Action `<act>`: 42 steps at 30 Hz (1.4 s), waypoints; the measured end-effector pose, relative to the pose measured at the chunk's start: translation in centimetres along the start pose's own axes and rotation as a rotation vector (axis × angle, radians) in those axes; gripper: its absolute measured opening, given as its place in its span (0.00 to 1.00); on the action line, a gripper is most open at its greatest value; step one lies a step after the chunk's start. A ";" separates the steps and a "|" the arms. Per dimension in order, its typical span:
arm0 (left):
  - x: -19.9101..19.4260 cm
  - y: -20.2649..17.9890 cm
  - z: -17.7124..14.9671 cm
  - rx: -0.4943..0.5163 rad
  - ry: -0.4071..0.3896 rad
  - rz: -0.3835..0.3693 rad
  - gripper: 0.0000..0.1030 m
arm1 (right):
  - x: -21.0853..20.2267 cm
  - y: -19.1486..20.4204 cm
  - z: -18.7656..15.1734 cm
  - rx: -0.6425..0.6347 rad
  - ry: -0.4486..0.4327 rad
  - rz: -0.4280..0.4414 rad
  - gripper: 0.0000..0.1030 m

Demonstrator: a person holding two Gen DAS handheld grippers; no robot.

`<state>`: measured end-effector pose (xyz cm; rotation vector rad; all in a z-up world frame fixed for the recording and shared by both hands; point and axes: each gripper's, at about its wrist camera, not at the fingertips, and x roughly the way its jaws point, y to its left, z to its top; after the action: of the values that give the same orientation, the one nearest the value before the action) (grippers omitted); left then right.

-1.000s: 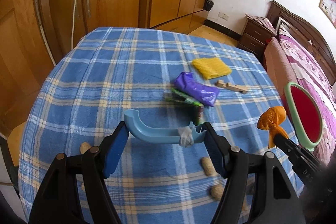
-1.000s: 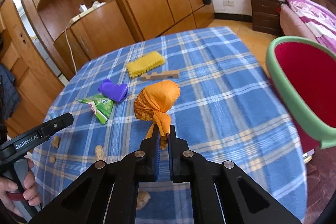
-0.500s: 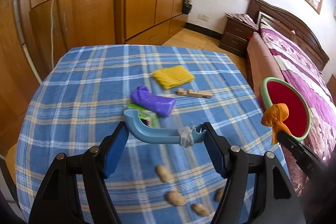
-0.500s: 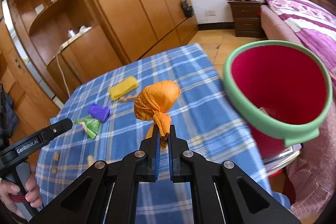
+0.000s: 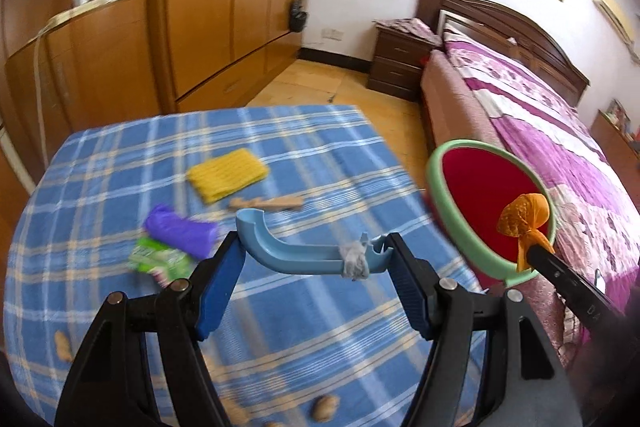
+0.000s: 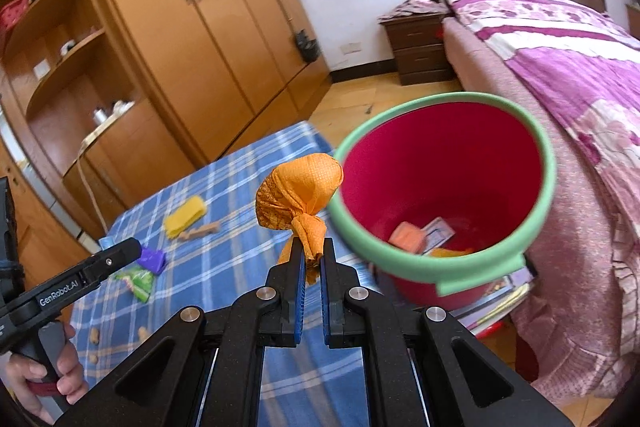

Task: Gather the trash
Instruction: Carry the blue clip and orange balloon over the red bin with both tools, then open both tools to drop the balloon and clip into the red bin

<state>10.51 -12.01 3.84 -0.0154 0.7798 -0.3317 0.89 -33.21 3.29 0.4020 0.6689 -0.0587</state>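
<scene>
**Orange bundle at the bin's rim, blue piece carried alongside**

Right gripper [image 6: 311,259] clenched on the knotted neck of the orange bundle [image 6: 300,193]; the bundle's ball sits above the fingertips, in the air just beside the green rim of the red bin [image 6: 444,271]. Papers and an orange scrap lie at the bin's bottom.

Left gripper [image 5: 316,259] grasping a curved blue plastic piece [image 5: 288,253] spanning its wide-set pads, a grey wad [image 5: 354,261] stuck on it.

On the blue plaid tabletop [image 5: 120,163]: yellow cloth [image 5: 227,174], wooden stick [image 5: 266,203], purple bag [image 5: 180,231] over a green wrapper [image 5: 160,259], scattered peanuts [image 5: 325,407].
</scene>
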 end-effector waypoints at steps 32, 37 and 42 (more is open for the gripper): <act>11.2 -16.5 2.9 0.246 0.062 -0.243 0.70 | 1.3 -12.4 4.3 0.165 -0.048 -0.151 0.06; 12.3 -16.6 2.8 0.229 0.086 -0.229 0.70 | 1.9 -13.0 4.4 0.167 -0.041 -0.150 0.06; 12.4 -16.1 2.7 0.218 0.068 -0.216 0.74 | 2.3 -13.2 4.4 0.170 -0.037 -0.145 0.08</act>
<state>15.92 -31.28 -0.57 0.1171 0.8076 -0.6239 2.93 -46.93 0.50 0.5141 0.6581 -0.2609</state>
